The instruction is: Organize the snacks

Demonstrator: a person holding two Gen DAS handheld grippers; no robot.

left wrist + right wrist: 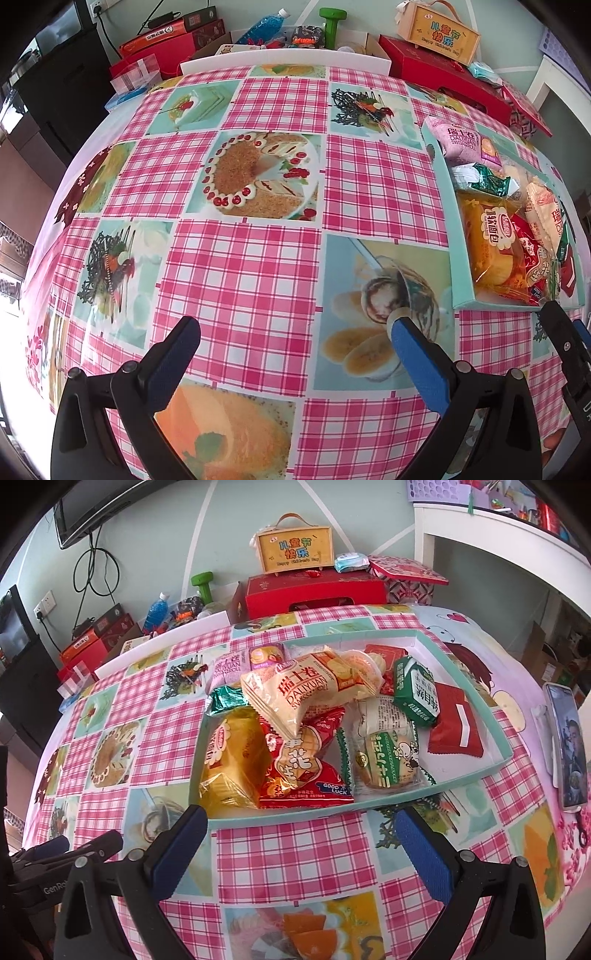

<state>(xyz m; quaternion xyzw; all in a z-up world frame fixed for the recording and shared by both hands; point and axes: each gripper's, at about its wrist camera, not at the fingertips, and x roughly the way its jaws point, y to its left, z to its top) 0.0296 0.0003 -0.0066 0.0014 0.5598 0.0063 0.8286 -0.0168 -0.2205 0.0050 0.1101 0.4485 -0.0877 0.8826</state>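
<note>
Blue-padded fingers of the right gripper (pixel 295 845) stand wide apart and hold nothing, hovering over the checked tablecloth (pixel 291 853) just near of a shallow teal tray (pixel 476 771). Snacks fill the tray in a loose heap. A yellow bread pack (pixel 231 760) lies at the near left corner, touching a red peanut pack (pixel 303 771) to its right. A clear biscuit pack (pixel 386 753) sits right of that. A beige Swiss roll pack (pixel 306 686) lies tilted on top of the heap. A green pack (pixel 415 690) and a flat red sachet (pixel 456 723) lie toward the right side, and a pink Swiss roll pack (pixel 229 668) rests at the far left corner, partly over the rim. A phone (pixel 567 746) lies on the cloth right of the tray, apart from it.

In the left wrist view, the left gripper (pixel 295 354) also has its fingers spread wide with nothing between them, over bare cloth. The tray is at its right, and the right gripper's fingers show at the tray's near edge.

Along the far edge of the table stand a red box (pixel 314 590), a yellow gift case (pixel 293 550) on top of it, a green dumbbell (pixel 203 585) and a blue bottle (pixel 155 611).
</note>
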